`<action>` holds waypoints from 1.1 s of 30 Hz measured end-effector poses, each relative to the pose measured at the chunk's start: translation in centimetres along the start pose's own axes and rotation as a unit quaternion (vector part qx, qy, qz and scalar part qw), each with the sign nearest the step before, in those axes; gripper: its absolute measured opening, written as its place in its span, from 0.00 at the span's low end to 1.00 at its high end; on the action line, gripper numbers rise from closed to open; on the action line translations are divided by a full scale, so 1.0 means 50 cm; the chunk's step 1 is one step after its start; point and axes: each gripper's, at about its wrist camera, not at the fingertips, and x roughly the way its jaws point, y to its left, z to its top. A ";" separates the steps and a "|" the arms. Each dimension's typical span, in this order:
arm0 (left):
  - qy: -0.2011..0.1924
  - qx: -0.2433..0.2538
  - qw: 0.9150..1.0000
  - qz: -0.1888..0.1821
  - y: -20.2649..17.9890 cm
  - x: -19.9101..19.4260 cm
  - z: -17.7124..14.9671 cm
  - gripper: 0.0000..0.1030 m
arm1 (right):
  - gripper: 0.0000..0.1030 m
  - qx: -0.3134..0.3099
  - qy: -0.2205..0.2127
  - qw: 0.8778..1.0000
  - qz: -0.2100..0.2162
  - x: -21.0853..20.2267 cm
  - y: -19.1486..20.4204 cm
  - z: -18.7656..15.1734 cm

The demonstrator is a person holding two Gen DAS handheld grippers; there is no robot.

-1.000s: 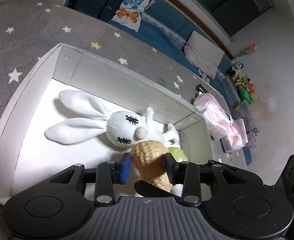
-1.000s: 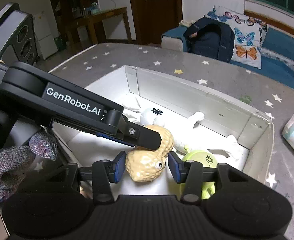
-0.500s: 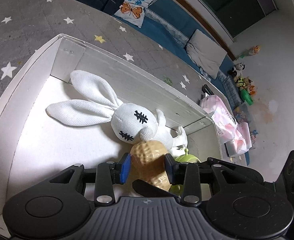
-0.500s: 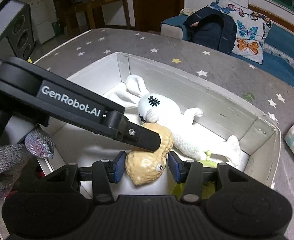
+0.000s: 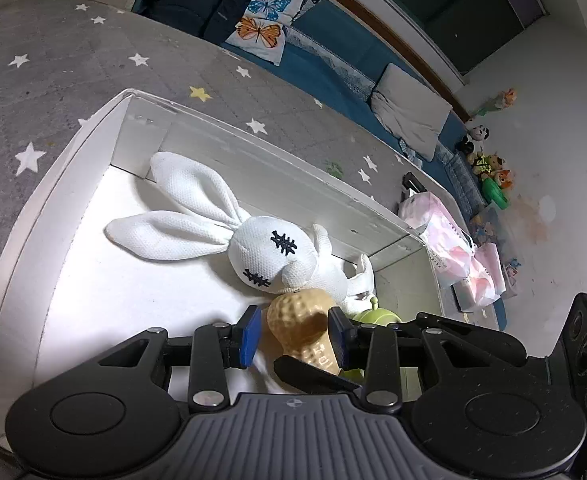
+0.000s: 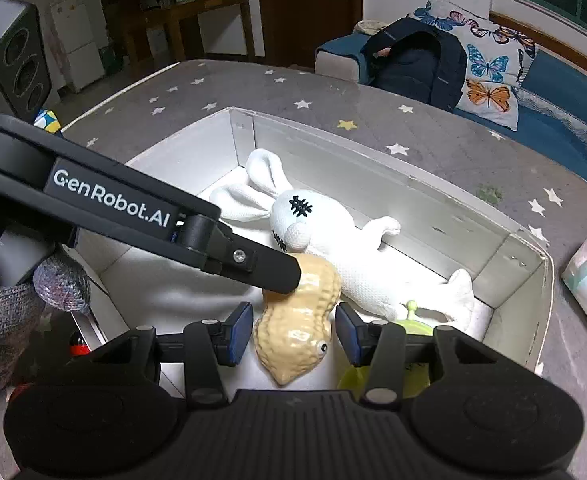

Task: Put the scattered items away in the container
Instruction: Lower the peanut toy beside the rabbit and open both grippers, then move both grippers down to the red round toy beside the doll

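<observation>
A home living room: blue sofa (image 6: 565,120), butterfly cushion (image 6: 489,76), star-patterned mat (image 5: 53,64), wooden desk (image 6: 201,4).

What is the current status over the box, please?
Both grippers, left and right, straddle the peanut, gaps showing. Peanut, rabbit, green toy in box. Nothing blocking.

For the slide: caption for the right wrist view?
Both grippers straddle a peanut toy in the white box, beside a white rabbit plush and a green toy.
</observation>
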 end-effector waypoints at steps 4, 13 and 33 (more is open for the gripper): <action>-0.007 0.006 1.000 0.004 -0.002 -0.013 -0.003 0.38 | 0.46 0.006 -0.008 1.000 -0.001 -0.009 -0.001 -0.003; -0.046 0.025 0.999 0.008 -0.012 -0.081 -0.030 0.38 | 0.46 0.006 -0.067 0.998 -0.016 -0.088 0.025 -0.023; -0.109 0.078 0.990 0.039 -0.024 -0.219 -0.203 0.38 | 0.61 -0.027 -0.147 0.989 -0.008 -0.198 0.198 -0.199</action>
